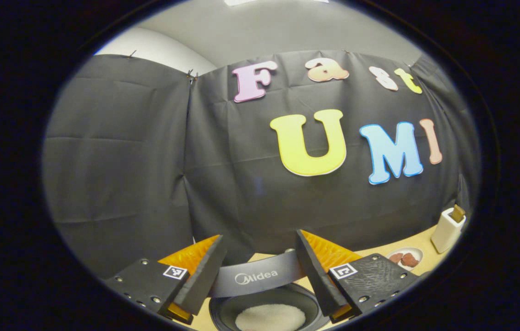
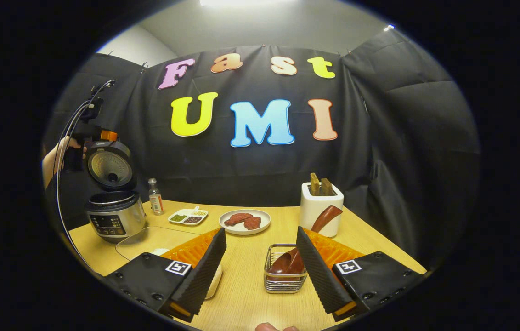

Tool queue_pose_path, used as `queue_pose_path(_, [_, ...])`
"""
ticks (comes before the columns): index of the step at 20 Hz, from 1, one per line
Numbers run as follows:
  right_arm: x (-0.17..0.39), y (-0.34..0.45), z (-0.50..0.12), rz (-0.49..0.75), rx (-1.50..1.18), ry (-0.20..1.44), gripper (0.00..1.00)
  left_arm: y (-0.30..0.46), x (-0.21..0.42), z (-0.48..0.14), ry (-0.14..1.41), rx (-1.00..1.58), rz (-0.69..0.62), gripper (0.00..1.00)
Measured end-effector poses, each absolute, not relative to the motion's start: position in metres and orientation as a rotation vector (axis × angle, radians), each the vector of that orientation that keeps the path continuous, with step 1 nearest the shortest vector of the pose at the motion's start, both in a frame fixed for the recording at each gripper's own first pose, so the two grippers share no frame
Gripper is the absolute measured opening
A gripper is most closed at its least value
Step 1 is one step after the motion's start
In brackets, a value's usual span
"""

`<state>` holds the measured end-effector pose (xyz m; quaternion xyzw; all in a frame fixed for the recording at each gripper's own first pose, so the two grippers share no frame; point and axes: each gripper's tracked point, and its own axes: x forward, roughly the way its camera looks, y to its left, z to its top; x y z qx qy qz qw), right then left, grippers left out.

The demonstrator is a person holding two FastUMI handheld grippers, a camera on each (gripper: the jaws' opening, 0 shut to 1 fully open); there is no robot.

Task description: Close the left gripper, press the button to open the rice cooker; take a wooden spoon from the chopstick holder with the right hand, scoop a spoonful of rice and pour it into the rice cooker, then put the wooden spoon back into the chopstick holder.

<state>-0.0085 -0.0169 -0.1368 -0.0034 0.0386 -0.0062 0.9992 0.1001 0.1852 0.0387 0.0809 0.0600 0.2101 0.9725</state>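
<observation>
In the left gripper view, the left gripper (image 1: 257, 271) is held wide apart above the open rice cooker (image 1: 269, 312), nothing being gripped or touched; white rice (image 1: 270, 318) is seen in the pot below, between the fingers. In the right gripper view, the right gripper (image 2: 260, 269) is likewise spread wide and empty over the wooden table (image 2: 241, 294). A wooden spoon (image 2: 308, 243) is seen lying with its bowl in a wire basket (image 2: 284, 280), between the fingers but apart from them. The white chopstick holder (image 2: 322, 209) is placed just behind. The rice cooker (image 2: 114, 211) stands far left with its lid (image 2: 109, 168) raised, the other gripper (image 2: 85, 142) held in a hand (image 2: 53, 158) above it.
</observation>
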Motion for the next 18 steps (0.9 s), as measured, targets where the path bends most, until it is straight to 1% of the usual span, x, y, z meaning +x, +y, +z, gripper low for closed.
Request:
queue_pose_path(3, [-0.010,0.000,-0.150,0.047,-0.025,0.094,0.98,0.164,0.076,0.011,0.148,0.131,0.401,0.98])
queue_pose_path(4, [-0.012,0.003,-0.154,0.058,-0.023,0.096,0.98,0.159,0.065,0.000,0.156,0.111,0.395,0.95])
queue_pose_path(6, [-0.014,0.012,-0.163,0.090,-0.007,0.107,0.98,0.148,0.049,-0.025,0.174,0.106,0.388,0.96])
queue_pose_path(8, [-0.018,0.020,-0.176,0.113,-0.003,0.133,0.98,0.139,0.040,-0.045,0.183,0.115,0.382,0.96])
queue_pose_path(10, [-0.021,0.020,-0.182,0.115,-0.014,0.138,0.98,0.137,0.033,-0.060,0.181,0.100,0.379,0.97])
queue_pose_path(11, [-0.023,0.021,-0.184,0.117,-0.021,0.141,0.98,0.138,0.031,-0.064,0.177,0.078,0.391,0.95])
queue_pose_path(12, [-0.026,0.022,-0.187,0.119,-0.023,0.144,0.98,0.140,0.029,-0.073,0.188,0.068,0.405,0.96])
queue_pose_path(13, [-0.027,0.022,-0.190,0.119,-0.022,0.146,0.98,0.141,0.028,-0.078,0.196,0.064,0.411,0.94])
queue_pose_path(18, [-0.032,0.023,-0.193,0.125,-0.018,0.147,0.98,0.142,0.024,-0.109,0.256,0.047,0.416,0.95])
